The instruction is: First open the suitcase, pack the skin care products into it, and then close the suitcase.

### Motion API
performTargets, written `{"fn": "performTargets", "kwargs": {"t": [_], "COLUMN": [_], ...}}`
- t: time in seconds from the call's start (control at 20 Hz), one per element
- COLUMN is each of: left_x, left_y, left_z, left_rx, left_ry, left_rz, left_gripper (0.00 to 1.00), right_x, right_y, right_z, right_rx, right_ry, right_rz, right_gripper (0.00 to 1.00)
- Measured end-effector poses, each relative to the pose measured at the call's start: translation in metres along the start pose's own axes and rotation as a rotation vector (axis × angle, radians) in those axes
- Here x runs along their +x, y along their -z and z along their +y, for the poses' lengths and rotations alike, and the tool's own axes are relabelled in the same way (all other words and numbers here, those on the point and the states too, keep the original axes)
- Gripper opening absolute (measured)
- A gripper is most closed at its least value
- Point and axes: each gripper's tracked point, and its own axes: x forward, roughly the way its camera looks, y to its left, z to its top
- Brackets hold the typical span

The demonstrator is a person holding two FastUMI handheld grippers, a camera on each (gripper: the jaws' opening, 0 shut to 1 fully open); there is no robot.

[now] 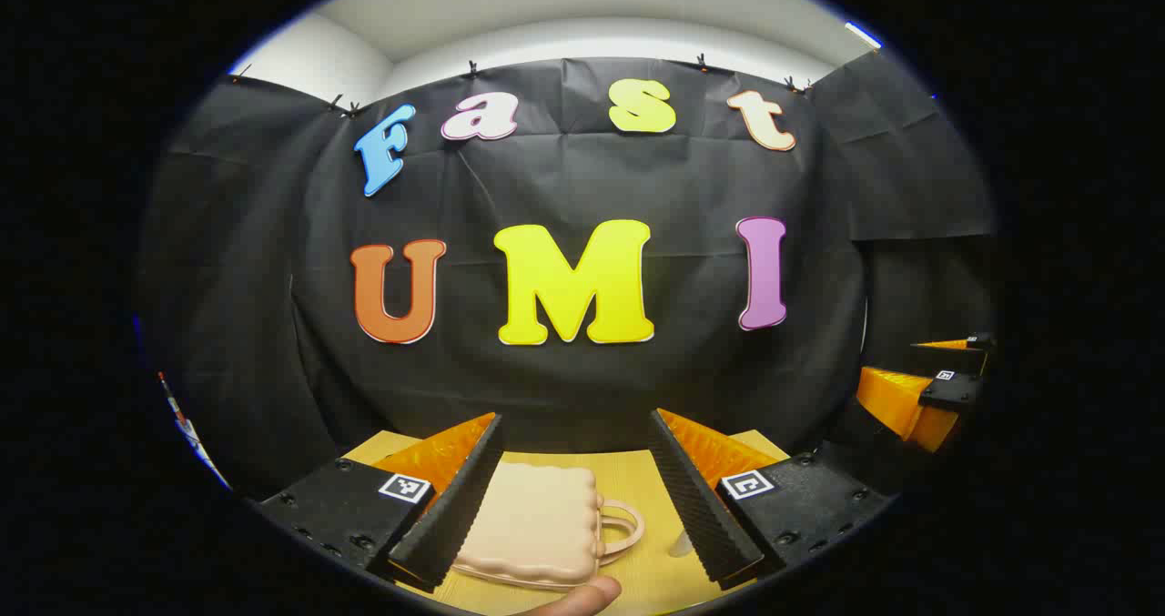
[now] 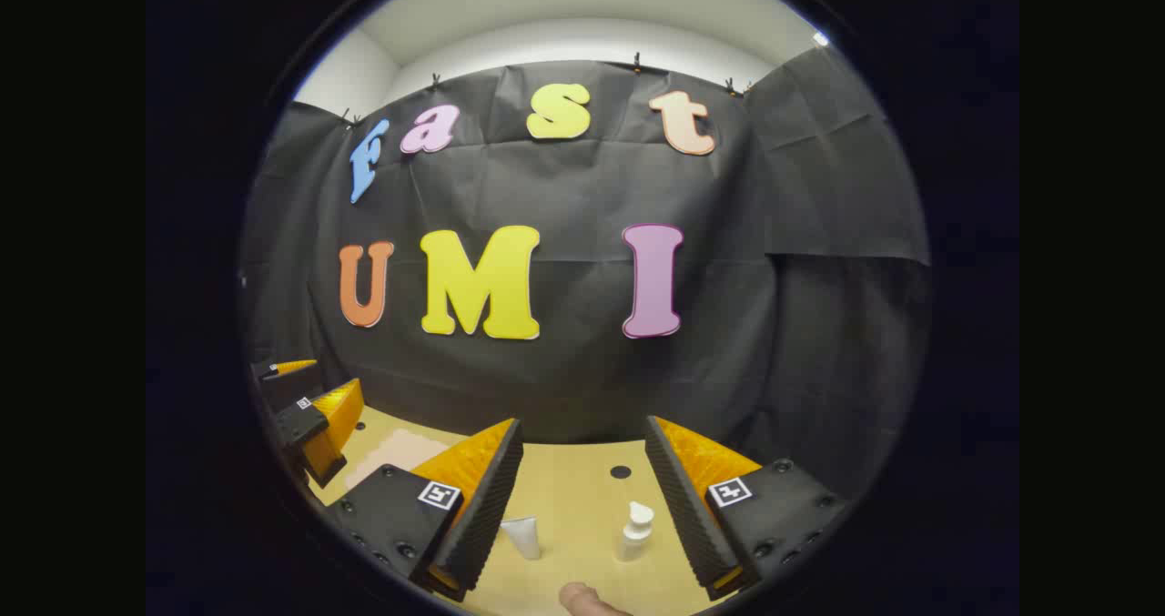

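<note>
Black cloth hangs as the booth wall behind a pale wooden worktop (image 1: 628, 470); white wall and ceiling show above the cloth.

Left gripper view:
- Left claw (image 1: 577, 493) is held above the worktop, its 2 fingers spread well apart with nothing between them.
- Suitcase (image 1: 532, 525), a small cream case with a quilted top, lies flat on the worktop and is closed. It sits at 6 o'clock, partly behind the left-hand finger. Its loop handle (image 1: 623, 520) points toward 3 o'clock.
- A fingertip (image 1: 582, 596) of the person shows at the bottom edge, just below the suitcase.
- A small pale item lies beside the right-hand finger; too hidden to identify.
- Right claw (image 1: 937, 388) shows at 4 o'clock, off to the side.

Right gripper view:
- Right claw (image 2: 582, 498) is held above the worktop, its 2 fingers spread well apart, gripping nothing.
- 2 skin care products rest on the worktop between the fingers: a white tube (image 2: 521, 536) next to the left-hand finger, and a white pump bottle (image 2: 635, 531) standing upright near the right-hand finger. They are apart from each other.
- A dark round hole (image 2: 620, 471) marks the worktop beyond the pump bottle.
- Left claw (image 2: 305, 398) shows at 8 o'clock, with a patch of the cream suitcase beside it.
</note>
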Motion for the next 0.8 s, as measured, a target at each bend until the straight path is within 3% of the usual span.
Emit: {"fn": "performTargets", "kwargs": {"t": [0.8], "left_x": [0.004], "left_y": [0.019], "left_z": [0.001], "left_rx": [0.016], "left_ry": [0.001], "left_rz": [0.033], "left_gripper": [1.0], "right_x": [0.002], "right_y": [0.01], "right_z": [-0.003], "right_rx": [-0.049], "right_ry": [-0.022], "right_rz": [0.024], "right_gripper": [0.8]}}
